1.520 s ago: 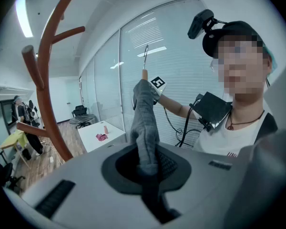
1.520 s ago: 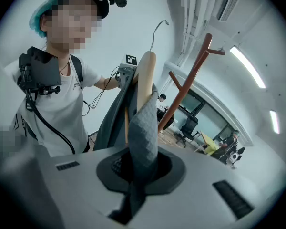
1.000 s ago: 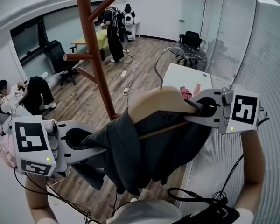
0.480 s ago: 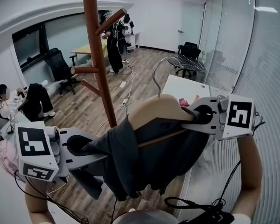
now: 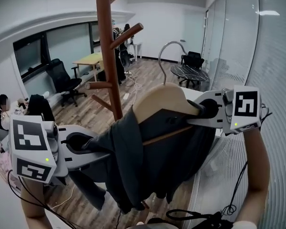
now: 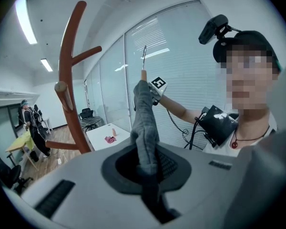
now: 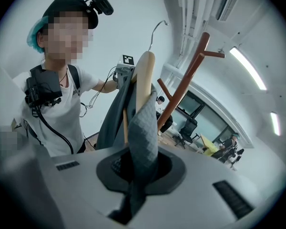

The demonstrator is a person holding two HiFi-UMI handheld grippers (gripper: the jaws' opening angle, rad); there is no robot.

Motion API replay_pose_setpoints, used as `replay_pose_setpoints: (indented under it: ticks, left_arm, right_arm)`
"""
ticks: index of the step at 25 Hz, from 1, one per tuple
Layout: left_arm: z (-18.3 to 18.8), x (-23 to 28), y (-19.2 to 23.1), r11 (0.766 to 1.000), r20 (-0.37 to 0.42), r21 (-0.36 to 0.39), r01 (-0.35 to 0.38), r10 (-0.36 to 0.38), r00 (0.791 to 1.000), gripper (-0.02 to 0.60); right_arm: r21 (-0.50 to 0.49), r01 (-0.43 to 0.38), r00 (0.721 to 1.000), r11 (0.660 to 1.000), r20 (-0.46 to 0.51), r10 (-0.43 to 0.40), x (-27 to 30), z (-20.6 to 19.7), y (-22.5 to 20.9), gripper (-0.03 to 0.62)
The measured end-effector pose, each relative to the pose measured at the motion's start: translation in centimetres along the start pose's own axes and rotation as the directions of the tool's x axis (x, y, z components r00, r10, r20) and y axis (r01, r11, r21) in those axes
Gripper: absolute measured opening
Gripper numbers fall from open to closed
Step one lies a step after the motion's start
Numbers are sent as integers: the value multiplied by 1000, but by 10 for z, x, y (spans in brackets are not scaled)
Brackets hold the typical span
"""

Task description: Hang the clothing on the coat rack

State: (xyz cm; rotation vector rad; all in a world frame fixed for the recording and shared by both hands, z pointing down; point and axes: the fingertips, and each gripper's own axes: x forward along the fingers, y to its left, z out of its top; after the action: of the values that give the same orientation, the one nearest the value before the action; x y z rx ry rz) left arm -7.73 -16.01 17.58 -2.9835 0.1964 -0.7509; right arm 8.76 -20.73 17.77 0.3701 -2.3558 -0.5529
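Clothing [image 5: 150, 163] on wooden hanger [image 5: 163, 99], held aloft near side of coat rack [image 5: 108, 56]; not yet hung. Fingers of left gripper [image 5: 92, 145] and right gripper [image 5: 201, 109] clamped on its left and right ends. Remaining: hanger hook [image 5: 168, 55] over peg [image 5: 127, 35].

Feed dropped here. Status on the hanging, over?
Left gripper shut on garment. Right gripper shut on garment. Hanger not yet on coat rack. Nothing between.
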Motion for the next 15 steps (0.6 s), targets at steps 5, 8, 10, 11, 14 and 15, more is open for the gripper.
replay_pose_setpoints:
  ticks: [5, 8, 10, 11, 14, 15]
  left_arm:
    - [0, -4, 4, 1000, -10, -1, -26, 26, 1000, 32]
    - [-2, -4, 9, 998, -10, 7, -60, 60, 998, 32]
    - [-3, -2, 11, 996, -13, 6, -85, 85, 996, 32]
    - [-3, -2, 11, 995, -14, 3, -97, 97, 995, 32]
    - [-3, -2, 5, 992, -17, -11, -127, 127, 992, 32]
    - [-3, -2, 2, 990, -18, -15, -137, 136, 990, 32]
  right_arm:
    - [-2, -13, 1000, 1000, 14, 13, 7, 4, -5, 29]
    - [-27, -22, 1000, 999, 17, 23, 12, 3, -12, 28]
    - [-43, -30, 999, 999, 22, 31, 15, 0, -17, 28]
    - [-49, -36, 999, 998, 25, 38, 16, 0, -18, 28]
    - [-67, -55, 998, 996, 30, 57, 17, 1, -17, 28]
    - [-74, -60, 998, 995, 33, 62, 17, 2, -16, 29]
